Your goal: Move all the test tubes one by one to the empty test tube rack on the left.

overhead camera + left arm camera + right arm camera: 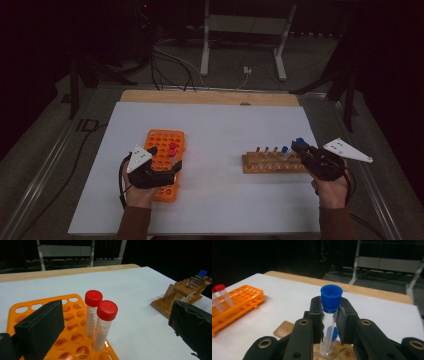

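My right gripper (329, 320) is shut on a clear test tube with a blue cap (331, 298), holding it upright just above the wooden rack (284, 330). In the high view the held blue-capped tube (299, 142) is at the right end of the wooden rack (272, 163), beside another blue-capped tube (284, 149). My left gripper (165, 161) stands open over the orange rack (163, 144). Its jaws straddle two red-capped tubes (100, 317) standing in the orange rack (72, 337), without touching them.
The racks sit on a white sheet (215, 130) over a wooden table. Several clear uncapped tubes (266, 150) stand in the wooden rack. Beyond the far edge are a white metal frame (243, 30) and cables on the floor.
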### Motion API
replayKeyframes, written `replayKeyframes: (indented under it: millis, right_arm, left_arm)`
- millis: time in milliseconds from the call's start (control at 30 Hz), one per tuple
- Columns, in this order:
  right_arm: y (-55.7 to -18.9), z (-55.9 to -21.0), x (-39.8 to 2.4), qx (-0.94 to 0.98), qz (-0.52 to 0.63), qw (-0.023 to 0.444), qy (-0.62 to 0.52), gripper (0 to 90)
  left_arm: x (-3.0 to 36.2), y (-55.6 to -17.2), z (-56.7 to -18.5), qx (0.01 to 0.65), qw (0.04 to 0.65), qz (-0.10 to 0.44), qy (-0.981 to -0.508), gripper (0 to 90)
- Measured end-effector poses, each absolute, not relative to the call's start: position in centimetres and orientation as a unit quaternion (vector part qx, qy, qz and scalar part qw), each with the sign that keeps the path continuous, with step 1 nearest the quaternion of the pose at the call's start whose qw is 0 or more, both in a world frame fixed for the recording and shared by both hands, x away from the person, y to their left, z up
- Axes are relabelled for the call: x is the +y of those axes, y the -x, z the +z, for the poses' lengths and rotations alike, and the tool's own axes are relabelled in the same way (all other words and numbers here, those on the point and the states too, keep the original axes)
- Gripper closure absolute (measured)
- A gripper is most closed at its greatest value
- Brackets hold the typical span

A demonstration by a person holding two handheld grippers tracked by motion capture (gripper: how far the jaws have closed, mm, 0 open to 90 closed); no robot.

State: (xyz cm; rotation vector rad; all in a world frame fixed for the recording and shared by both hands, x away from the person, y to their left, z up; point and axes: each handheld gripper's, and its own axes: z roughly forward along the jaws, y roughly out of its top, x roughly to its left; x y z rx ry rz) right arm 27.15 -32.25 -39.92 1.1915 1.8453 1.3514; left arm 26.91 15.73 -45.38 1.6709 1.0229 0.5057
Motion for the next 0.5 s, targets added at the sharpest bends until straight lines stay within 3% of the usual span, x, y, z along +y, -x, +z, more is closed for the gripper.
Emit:
replayKeyframes:
  millis: [500]
  right_arm:
    - [-27.1, -40.5, -28.2, 0.719, 0.52, 0.229, -0.401, 76.7]
  left_arm:
    - [14.6, -26.1, -44.2, 0.416, 0.535, 0.232, -0.698, 0.9]
